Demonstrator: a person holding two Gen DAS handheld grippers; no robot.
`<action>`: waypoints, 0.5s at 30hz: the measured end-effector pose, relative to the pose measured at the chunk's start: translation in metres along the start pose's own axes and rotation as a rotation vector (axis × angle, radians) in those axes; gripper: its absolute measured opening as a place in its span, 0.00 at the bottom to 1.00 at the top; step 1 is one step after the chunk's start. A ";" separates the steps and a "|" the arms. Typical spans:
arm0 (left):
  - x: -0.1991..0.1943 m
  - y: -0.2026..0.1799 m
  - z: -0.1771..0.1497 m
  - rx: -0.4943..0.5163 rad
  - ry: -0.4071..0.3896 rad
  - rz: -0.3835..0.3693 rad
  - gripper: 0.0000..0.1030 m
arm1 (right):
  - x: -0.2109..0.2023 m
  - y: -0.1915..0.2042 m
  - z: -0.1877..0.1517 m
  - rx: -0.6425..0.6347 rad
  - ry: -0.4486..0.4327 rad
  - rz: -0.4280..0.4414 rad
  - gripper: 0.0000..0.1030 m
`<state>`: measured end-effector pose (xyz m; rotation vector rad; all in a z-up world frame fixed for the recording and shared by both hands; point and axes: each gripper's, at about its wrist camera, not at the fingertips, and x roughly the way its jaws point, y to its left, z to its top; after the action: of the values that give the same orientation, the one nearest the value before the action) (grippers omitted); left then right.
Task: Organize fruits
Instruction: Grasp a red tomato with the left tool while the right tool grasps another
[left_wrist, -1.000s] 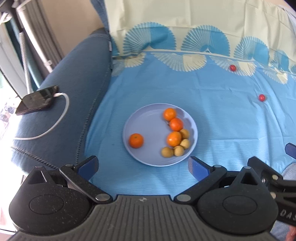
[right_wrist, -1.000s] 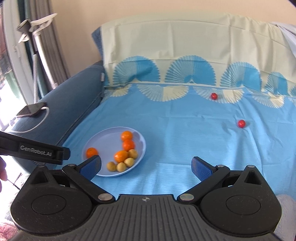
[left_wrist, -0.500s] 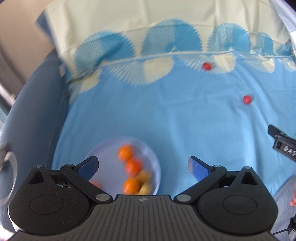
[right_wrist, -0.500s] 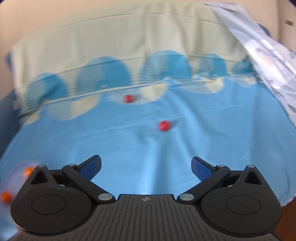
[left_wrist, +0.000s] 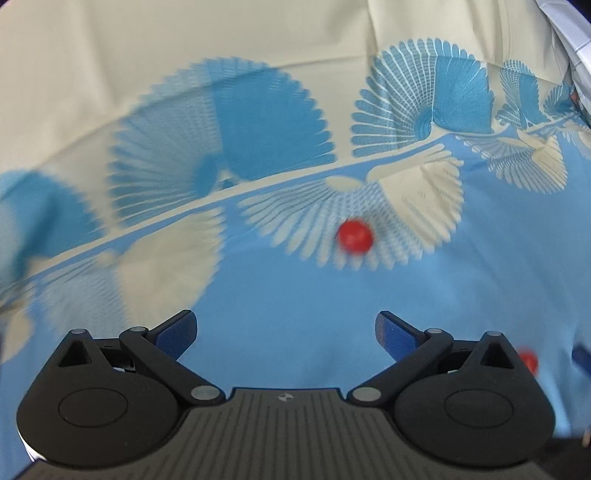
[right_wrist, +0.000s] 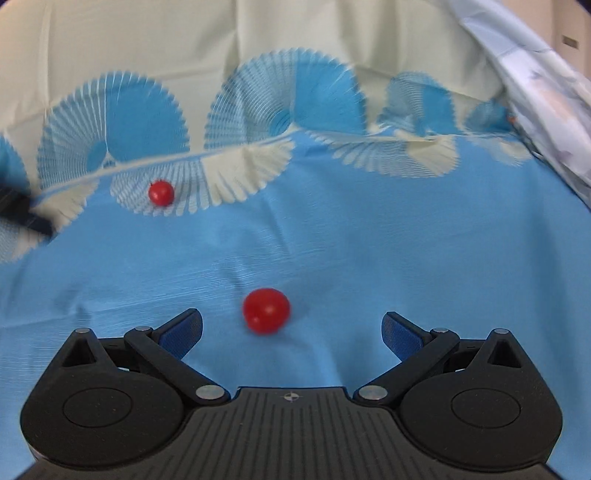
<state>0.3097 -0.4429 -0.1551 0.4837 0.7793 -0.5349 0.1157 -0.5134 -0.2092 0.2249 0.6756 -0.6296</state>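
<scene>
The right tool (right_wrist: 291, 325) hangs low over the blue patterned sheet (right_wrist: 406, 258) with its fingers spread wide and nothing between them. The nearer red fruit (right_wrist: 266, 311) lies just ahead of the fingertips and a little left of the midline, so the coming move looks like a short push forward with a slight shift left before closing. The fruit is round (no long axis to line up with), which suggests it may roll on the soft cloth if one finger nudges it first.

The left tool (left_wrist: 286, 326) is likewise spread apart and empty. The farther red fruit (left_wrist: 354, 236) sits on a cream fan motif, well ahead of it and to the right of its centre; the same fruit appears in the right wrist view (right_wrist: 161, 192), far off to the left. So each fruit lies closer to a different tool: right for the near one, left for the far one.

No plate, bowl or other container shows in either view, so where the fruits should go cannot be told from here.
</scene>
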 end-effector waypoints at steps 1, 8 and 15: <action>0.015 -0.004 0.008 0.015 0.002 -0.012 1.00 | 0.007 0.002 0.000 -0.015 0.007 -0.014 0.99; 0.080 -0.020 0.041 0.019 0.027 -0.048 1.00 | 0.015 -0.001 -0.003 -0.047 -0.016 -0.029 1.00; 0.072 -0.021 0.044 0.013 -0.006 -0.144 0.34 | 0.003 0.009 -0.005 -0.091 -0.047 -0.017 0.31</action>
<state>0.3627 -0.5043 -0.1869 0.4403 0.8093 -0.6752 0.1203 -0.5056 -0.2149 0.1201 0.6598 -0.6173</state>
